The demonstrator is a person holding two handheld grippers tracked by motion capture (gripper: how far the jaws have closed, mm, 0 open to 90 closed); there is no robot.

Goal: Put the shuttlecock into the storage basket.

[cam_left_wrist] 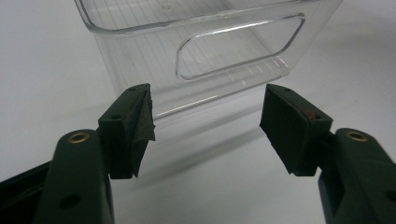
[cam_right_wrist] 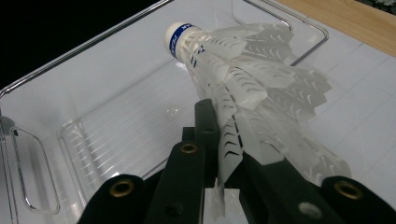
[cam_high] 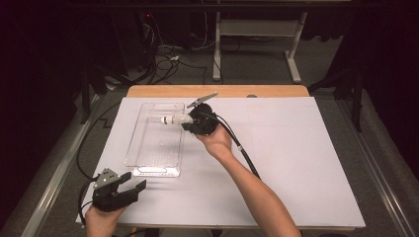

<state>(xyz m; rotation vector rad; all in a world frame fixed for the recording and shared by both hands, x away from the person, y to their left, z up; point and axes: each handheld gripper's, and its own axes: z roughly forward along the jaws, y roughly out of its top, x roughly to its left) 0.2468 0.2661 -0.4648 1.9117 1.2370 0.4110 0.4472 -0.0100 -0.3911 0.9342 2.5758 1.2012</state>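
A white plastic shuttlecock (cam_right_wrist: 233, 65) with a blue band round its cork is clamped by its skirt in my right gripper (cam_right_wrist: 224, 154), which is shut on it. In the high view the shuttlecock (cam_high: 173, 119) points left over the right rim of a clear plastic bin (cam_high: 143, 163), held there by the right gripper (cam_high: 189, 121). The bin's floor (cam_right_wrist: 116, 126) lies bare below the cork. My left gripper (cam_high: 134, 181) rests open at the table's near left corner, its jaws apart with nothing between them, facing the bin's handle cut-out (cam_left_wrist: 238, 46).
A white sheet (cam_high: 296, 163) covers the table, with a strip of bare wood (cam_high: 217, 91) at the far edge. Black cables trail from both grippers. Beyond the table stand a white desk frame (cam_high: 291, 49) and tangled cords on the floor.
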